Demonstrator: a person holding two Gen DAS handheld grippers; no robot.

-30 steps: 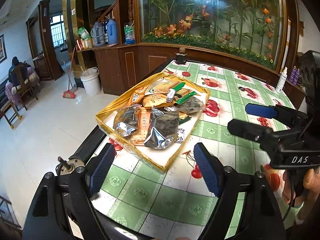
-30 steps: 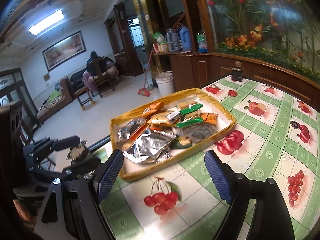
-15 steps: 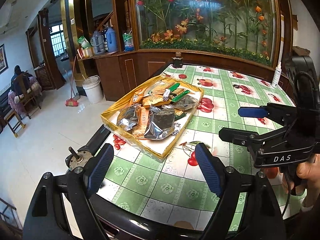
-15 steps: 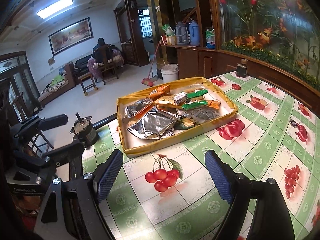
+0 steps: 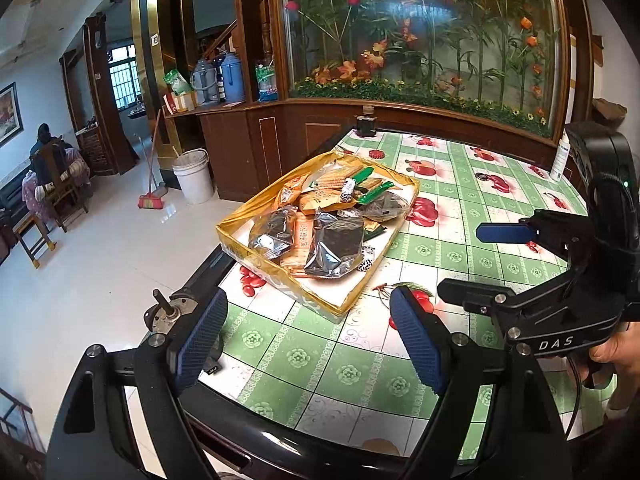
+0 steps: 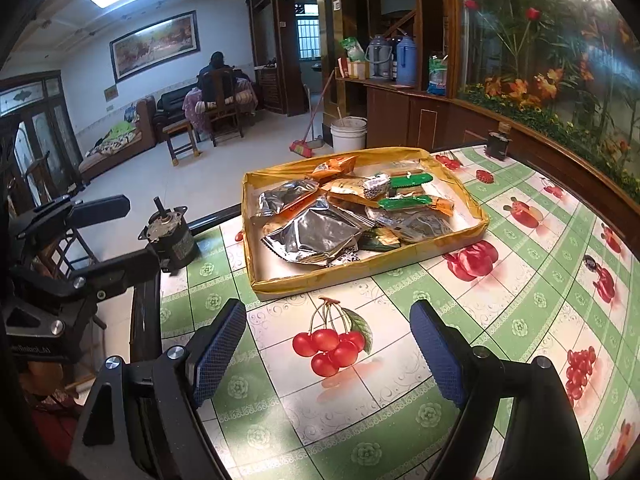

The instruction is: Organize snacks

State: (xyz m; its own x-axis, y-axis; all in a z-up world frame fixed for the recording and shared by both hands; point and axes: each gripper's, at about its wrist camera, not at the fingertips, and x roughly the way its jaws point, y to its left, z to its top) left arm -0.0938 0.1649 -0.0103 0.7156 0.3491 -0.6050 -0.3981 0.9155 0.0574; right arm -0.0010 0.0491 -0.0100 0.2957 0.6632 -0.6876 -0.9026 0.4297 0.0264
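Both grippers hover over the near edge of the counter (image 6: 520, 280), which is covered in a green-and-white checked cloth printed with cherries and other red fruit. The left gripper (image 5: 308, 336) has its jaws spread wide with nothing between the blue pads but the cloth below. The right gripper (image 6: 328, 352) likewise holds its jaws spread and empty, framing a printed cherry cluster (image 6: 332, 344) on the cloth.

Ahead of both sets of jaws, apart from them, lies a shallow yellow tray (image 6: 360, 274) with low gold walls. Seen from the left wrist, the tray (image 5: 280, 276) sits just beyond and between the jaws, one corner pointing back toward them. It holds a loose heap of snacks: a large silver foil pouch (image 6: 316, 236) nearest the jaws, a smaller silver pouch (image 6: 284, 198) beyond it to the left, orange packets (image 6: 334, 166) toward the far wall, and green-wrapped bars (image 6: 412, 180) to the right of the heap. The packets overlap one another.

In the left wrist view the right gripper (image 5: 472, 268) appears to the right of the left jaws, a hand (image 5: 616, 352) wrapped around its grip. In the right wrist view the left gripper (image 6: 116, 232) shows to the left of the right jaws, beside a small motor (image 6: 172, 236) standing at the counter's corner.
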